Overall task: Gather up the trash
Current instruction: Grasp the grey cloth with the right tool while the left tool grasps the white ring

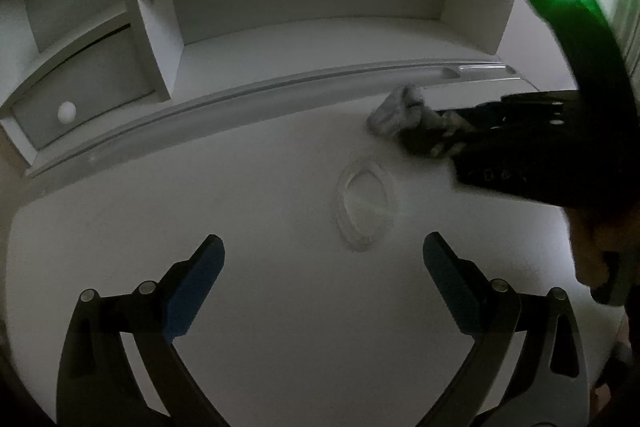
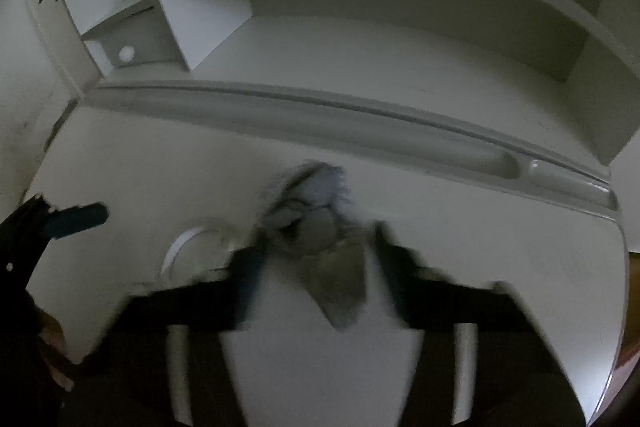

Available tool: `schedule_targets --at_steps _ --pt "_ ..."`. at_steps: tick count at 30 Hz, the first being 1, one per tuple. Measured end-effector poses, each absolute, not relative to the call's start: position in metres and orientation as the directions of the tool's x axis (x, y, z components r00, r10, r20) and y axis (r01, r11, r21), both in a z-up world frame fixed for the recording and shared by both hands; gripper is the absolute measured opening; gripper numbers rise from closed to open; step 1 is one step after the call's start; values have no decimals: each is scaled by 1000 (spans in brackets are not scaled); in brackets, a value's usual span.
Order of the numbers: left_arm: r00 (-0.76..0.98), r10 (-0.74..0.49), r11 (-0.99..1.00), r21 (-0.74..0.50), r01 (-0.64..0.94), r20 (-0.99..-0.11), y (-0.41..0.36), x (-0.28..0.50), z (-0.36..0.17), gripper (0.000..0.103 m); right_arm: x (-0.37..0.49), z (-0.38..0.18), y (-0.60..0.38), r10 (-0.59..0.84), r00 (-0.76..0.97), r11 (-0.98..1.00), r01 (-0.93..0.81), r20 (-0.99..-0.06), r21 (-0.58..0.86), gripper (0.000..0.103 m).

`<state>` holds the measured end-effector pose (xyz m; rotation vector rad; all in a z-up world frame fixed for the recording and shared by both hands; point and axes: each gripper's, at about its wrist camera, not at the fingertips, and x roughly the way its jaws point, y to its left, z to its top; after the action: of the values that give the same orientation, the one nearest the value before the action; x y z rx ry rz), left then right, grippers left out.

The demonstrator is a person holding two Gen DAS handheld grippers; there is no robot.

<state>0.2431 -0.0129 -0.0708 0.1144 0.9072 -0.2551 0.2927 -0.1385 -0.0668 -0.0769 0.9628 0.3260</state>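
Observation:
A crumpled grey-white wad of trash [image 1: 402, 115] lies on the white desk [image 1: 260, 307] near the back groove. My right gripper [image 1: 430, 137] reaches it from the right, its fingers on either side of the wad. In the right wrist view the wad [image 2: 316, 223] sits between the blurred fingers of the right gripper [image 2: 318, 247], which stand apart around it. My left gripper [image 1: 323, 267] is open and empty, low over the desk. A round cable-hole cover [image 1: 365, 203] lies just beyond it.
A white hutch with shelves [image 1: 280, 7] stands at the back, with a small drawer and round knob [image 1: 66, 112] at the left. A long pen groove [image 1: 460, 71] runs along the desk's back. The left gripper's blue finger [image 2: 78, 219] shows at the left.

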Motion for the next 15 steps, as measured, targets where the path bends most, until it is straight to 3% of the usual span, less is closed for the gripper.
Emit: schedule_targets --at_steps 5,12,13,15 --pt "572 -172 966 -24 258 -802 -19 254 -75 96 274 -52 -154 257 549 946 -311 -795 91 22" --pt "584 -107 969 47 241 -805 -42 266 -83 95 209 -41 -217 241 579 962 -246 -779 116 22" --pt "582 -115 969 38 245 -805 -43 266 -84 85 196 -42 -229 233 581 966 -231 -780 117 22" --pt "599 -114 969 44 242 -793 -48 264 -79 45 168 -42 -251 206 594 975 -196 -777 109 22"
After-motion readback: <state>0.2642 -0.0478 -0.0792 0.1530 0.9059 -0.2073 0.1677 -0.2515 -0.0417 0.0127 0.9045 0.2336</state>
